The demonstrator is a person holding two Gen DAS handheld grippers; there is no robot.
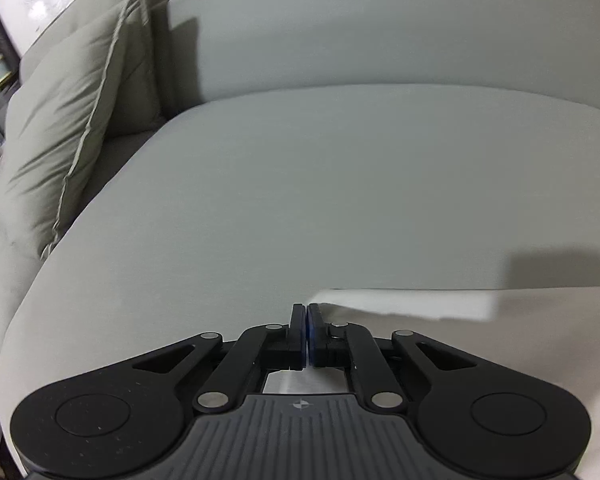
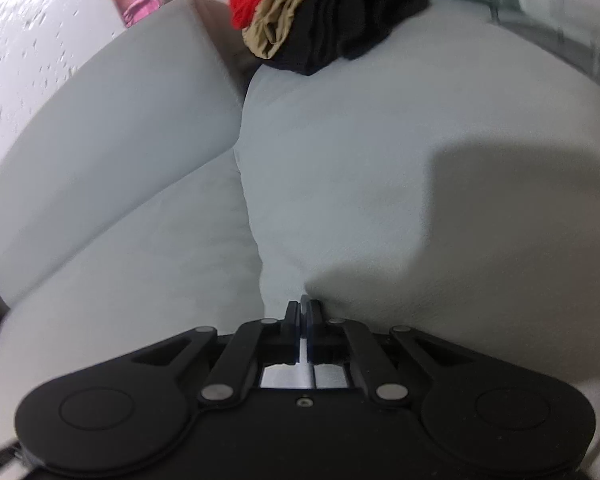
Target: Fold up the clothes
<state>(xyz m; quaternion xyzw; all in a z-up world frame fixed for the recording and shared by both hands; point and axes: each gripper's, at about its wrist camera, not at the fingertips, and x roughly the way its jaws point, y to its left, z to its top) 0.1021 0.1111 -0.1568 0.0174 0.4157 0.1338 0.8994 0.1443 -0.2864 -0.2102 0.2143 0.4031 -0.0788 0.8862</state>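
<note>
Your left gripper (image 1: 305, 312) has its jaws together at the corner of a white garment (image 1: 500, 340) spread on the grey sofa seat (image 1: 300, 200); whether cloth is pinched between them, you cannot tell. Your right gripper (image 2: 304, 308) also has its jaws together, low over the cushion, nothing visibly held. A heap of red, tan and black clothes (image 2: 332, 12) waits at the sofa's far end. Keep the white edge flat and both corners level.
</note>
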